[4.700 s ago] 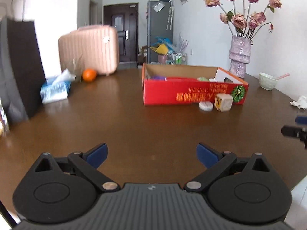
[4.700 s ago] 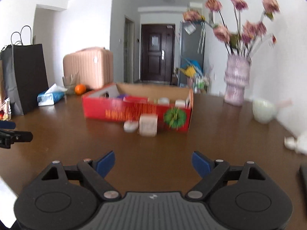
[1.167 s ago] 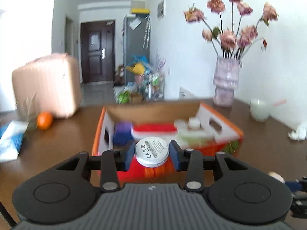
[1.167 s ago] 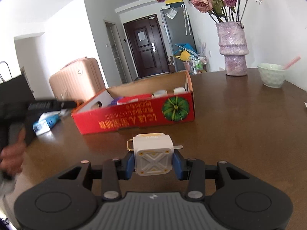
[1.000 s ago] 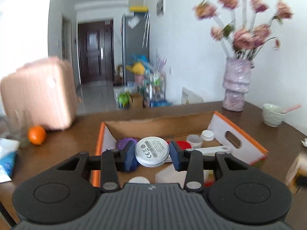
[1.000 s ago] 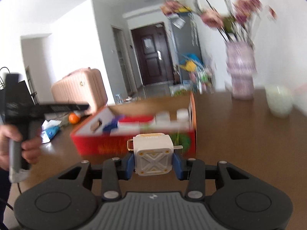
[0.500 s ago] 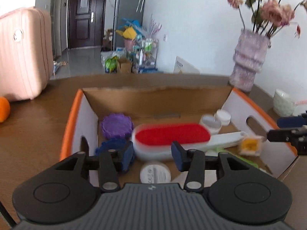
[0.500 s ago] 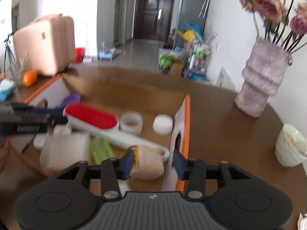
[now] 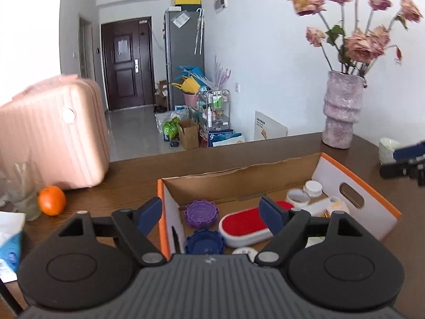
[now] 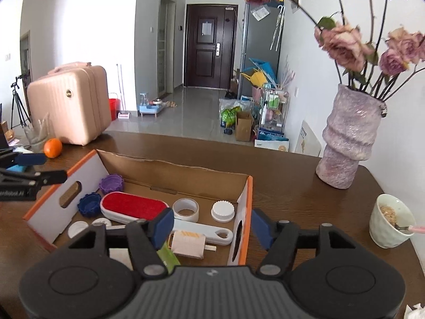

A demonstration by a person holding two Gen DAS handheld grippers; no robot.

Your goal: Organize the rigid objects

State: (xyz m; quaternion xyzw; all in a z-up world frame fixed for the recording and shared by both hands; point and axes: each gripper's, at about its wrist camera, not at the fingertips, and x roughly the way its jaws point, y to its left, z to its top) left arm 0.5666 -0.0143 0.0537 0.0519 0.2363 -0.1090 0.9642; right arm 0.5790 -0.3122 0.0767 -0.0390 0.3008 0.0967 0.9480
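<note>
Right wrist view showed the white cube adapter (image 10: 188,240) lying on its side inside the cardboard box (image 10: 243,212), just ahead of and below the right gripper (image 10: 212,226), whose jaws had just been opening and stood apart with nothing between them. Left wrist view caught only a sliver of the white round disc (image 9: 245,251) on the box floor, directly under the left gripper (image 9: 212,214), likewise spread wide and empty after opening. Held a second before, released now. Beyond the fingers sat the red-faced brush (image 9: 245,224), the purple cap (image 9: 200,214) and the blue cap (image 9: 204,243). Farther off, right of the box, stood the vase (image 10: 348,138). Probably meant both drops done; table in front not visible, so remaining work unknown.
</note>
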